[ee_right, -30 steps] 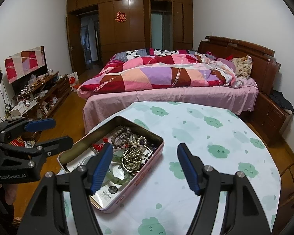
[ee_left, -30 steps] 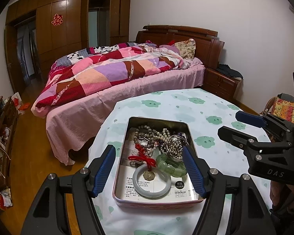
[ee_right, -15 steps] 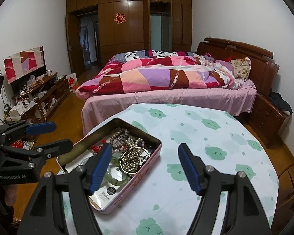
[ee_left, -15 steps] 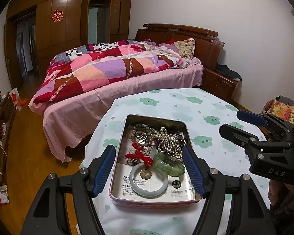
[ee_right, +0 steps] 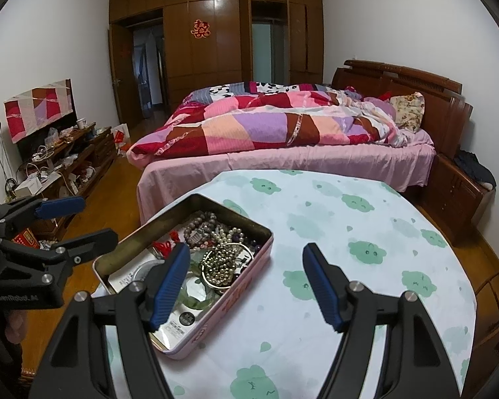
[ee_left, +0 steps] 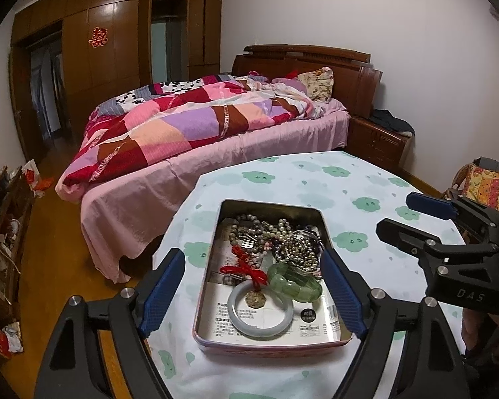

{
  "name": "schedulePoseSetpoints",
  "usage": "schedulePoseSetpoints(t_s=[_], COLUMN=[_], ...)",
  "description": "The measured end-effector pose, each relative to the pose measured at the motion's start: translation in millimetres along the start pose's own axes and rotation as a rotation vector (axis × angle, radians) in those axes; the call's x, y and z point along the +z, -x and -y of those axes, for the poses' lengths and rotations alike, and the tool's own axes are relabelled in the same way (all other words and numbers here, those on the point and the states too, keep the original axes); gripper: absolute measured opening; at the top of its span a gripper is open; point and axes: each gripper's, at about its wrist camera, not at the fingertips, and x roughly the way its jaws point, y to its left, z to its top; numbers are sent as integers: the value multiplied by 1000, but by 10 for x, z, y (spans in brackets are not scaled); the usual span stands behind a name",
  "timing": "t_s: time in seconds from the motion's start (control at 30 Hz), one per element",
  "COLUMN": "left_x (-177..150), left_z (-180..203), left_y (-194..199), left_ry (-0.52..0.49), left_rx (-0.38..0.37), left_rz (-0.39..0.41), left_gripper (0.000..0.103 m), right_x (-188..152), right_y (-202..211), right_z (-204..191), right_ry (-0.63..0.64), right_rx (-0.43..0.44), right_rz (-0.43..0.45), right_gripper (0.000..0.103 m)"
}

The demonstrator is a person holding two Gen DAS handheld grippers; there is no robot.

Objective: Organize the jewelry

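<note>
An open pink tin (ee_left: pixel 269 204) lies on the round table (ee_left: pixel 316 179). It holds a pale jade bangle (ee_left: pixel 261 309), a green bead bracelet (ee_left: pixel 294 281), a red knot with a brass coin (ee_left: pixel 246 271), and pearl and grey bead strands (ee_left: pixel 296 246). My left gripper (ee_left: pixel 252 254) hovers over the tin's near end. Its jaws are opening and nothing is pressed between them. My right gripper (ee_right: pixel 245 247) hangs open just right of the tin (ee_right: pixel 236 212), its left finger (ee_right: pixel 169 279) over the tin's corner. Each gripper also shows in the other's view: right gripper (ee_left: pixel 402 216), left gripper (ee_right: pixel 89 221).
The table cloth (ee_right: pixel 349 232) is white with green clouds. A bed with a patchwork quilt (ee_right: pixel 282 126) stands just beyond the table, with a nightstand (ee_right: pixel 459 186) at its right. A cluttered low cabinet (ee_right: pixel 60 166) lines the left wall above wooden floor.
The left gripper's fingers have spread a little wider. The tin sits a touch further right in the left wrist view. The right gripper looks the same.
</note>
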Motion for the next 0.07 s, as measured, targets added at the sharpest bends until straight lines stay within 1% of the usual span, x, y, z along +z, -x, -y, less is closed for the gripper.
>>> schedulePoseSetpoints(t_s=[0.07], left_x=[-2], left_z=[2], left_y=[-4], left_ry=[-6], left_rx=[2], left_rz=[-3], left_gripper=[83], right_x=[-26], right_y=[-2], right_z=[8], right_ry=[-5], right_rx=[-2], right_rz=[-1], right_gripper=[74])
